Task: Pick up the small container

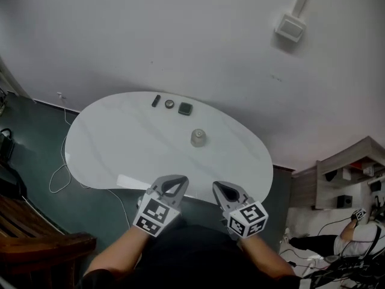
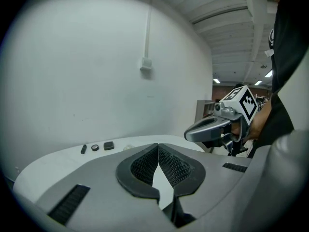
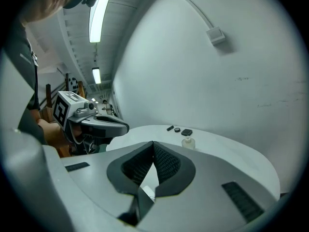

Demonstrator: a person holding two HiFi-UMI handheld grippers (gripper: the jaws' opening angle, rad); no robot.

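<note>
A small container (image 1: 198, 138), squat, rounded and pale translucent with a narrower cap on top, stands upright, its short axis vertical and its cap pointing up. It sits on a glossy white oval surface (image 1: 120, 143), ahead of both sets of jaws and well apart from them. In the right gripper view it shows just right of the jaw tips' line. Beyond it, at the far edge, lie three small dark things in a row: a short bar (image 1: 156, 100), a round disc (image 1: 169, 103) and a rounded square block (image 1: 185, 108). The left gripper (image 1: 173, 184) and right gripper (image 1: 225, 192) hang side by side over the near edge. Each has grey jaws with ribbed black pads pressed together at the tips, nothing between them.
</note>
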